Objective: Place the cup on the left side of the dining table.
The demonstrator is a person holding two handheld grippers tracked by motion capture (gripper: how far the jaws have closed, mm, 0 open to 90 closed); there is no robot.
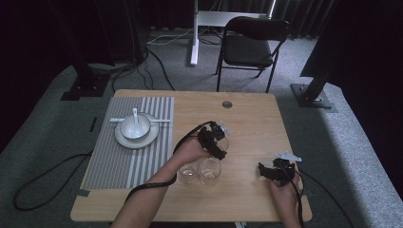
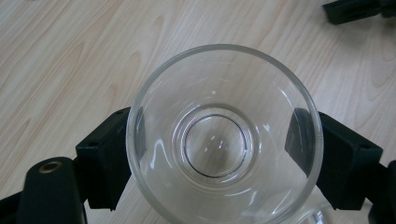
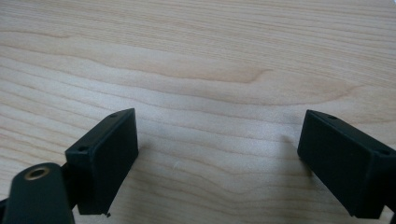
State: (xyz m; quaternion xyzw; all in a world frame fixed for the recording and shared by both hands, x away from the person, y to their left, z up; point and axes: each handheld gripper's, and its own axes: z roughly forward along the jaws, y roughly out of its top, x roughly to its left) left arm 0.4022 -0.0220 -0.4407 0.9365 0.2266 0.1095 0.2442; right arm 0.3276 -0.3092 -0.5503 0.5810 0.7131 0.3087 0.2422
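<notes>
Gripping a clear glass (image 2: 224, 140) from both sides, the left claw (image 2: 224, 158) has its two black jaws set against the outside of the glass wall, one on each side, so the glass sits pinched between them. In the left claw's own view the camera looks straight down into the open mouth of the glass, to its round base, with pale wood grain beneath it. Whether the base rests on the wood or is just lifted off it cannot be told.

From the high view the left claw (image 1: 214, 140) is over the middle of the tabletop (image 1: 252, 118), held by a hand whose forearm comes in from the bottom edge. Just in front of that hand, nearer the person, two more glasses (image 1: 199, 172) stand side by side, upright and close together.

The right claw (image 1: 275, 172) lies low near the right front part of the tabletop, well apart from the glasses. Its jaws are spread wide, with nothing but bare wood between them, as the right gripper view (image 3: 219, 154) shows.

On the left side lies a striped grey placemat (image 1: 123, 161), carrying a white plate (image 1: 124, 140) with a bowl (image 1: 129, 127) on it and a spoon (image 1: 136, 118) resting in the bowl.
</notes>
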